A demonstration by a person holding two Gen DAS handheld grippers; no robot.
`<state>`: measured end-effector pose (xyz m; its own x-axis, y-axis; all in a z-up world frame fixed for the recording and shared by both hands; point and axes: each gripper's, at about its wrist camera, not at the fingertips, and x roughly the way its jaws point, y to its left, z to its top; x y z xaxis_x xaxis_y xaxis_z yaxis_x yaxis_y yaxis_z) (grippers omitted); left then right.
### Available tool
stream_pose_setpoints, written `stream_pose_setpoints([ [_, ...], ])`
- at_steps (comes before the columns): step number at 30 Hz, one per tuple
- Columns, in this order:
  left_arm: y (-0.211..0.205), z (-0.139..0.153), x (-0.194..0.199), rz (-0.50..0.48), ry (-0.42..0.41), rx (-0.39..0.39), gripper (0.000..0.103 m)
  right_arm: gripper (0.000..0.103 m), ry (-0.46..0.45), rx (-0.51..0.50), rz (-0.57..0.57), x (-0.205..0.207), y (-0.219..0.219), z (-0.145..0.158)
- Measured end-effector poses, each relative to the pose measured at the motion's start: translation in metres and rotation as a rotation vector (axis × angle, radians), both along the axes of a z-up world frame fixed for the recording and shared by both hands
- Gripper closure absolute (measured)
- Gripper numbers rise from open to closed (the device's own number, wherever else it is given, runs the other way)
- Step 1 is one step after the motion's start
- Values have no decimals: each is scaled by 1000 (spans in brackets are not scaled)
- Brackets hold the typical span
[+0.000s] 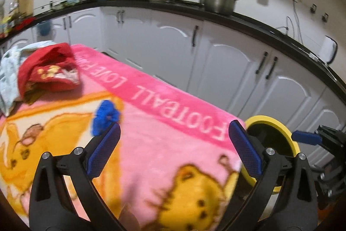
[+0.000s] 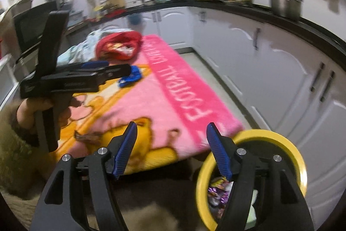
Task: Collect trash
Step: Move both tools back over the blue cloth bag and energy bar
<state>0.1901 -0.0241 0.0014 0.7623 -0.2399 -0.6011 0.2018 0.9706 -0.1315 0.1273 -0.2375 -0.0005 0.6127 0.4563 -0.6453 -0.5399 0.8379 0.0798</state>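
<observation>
- left gripper (image 1: 174, 140) gapes wide, empty, above the pink blanket (image 1: 151, 122).
- right gripper (image 2: 172, 144) stands partly spread, holding nothing.
- blue crumpled trash (image 1: 106, 117) lies mid-blanket.
- yellow-rimmed bin (image 2: 289, 144) stands at the blanket's near right corner, wrappers (image 2: 218, 189) inside.

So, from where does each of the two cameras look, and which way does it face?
Left wrist: sits on the left gripper, looks down along its open fingers at the pink blanket and cabinets; the right gripper shows at the right edge.
Right wrist: sits on the right gripper, fingers apart; facing blanket and yellow bin; left gripper and hand show.
Shared: blanket, blue scrap, red cloth, bin.
</observation>
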Motion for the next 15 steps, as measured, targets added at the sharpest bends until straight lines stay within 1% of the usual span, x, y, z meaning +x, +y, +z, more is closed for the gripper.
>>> stream_pose_setpoints([
  [9,59,-3,2,81,-4,-14,11,38,10,-50,190,-5,80,-12],
  [15,88,-14,17,120,32,-6,11,38,30,-81,335,-13,127,-28],
])
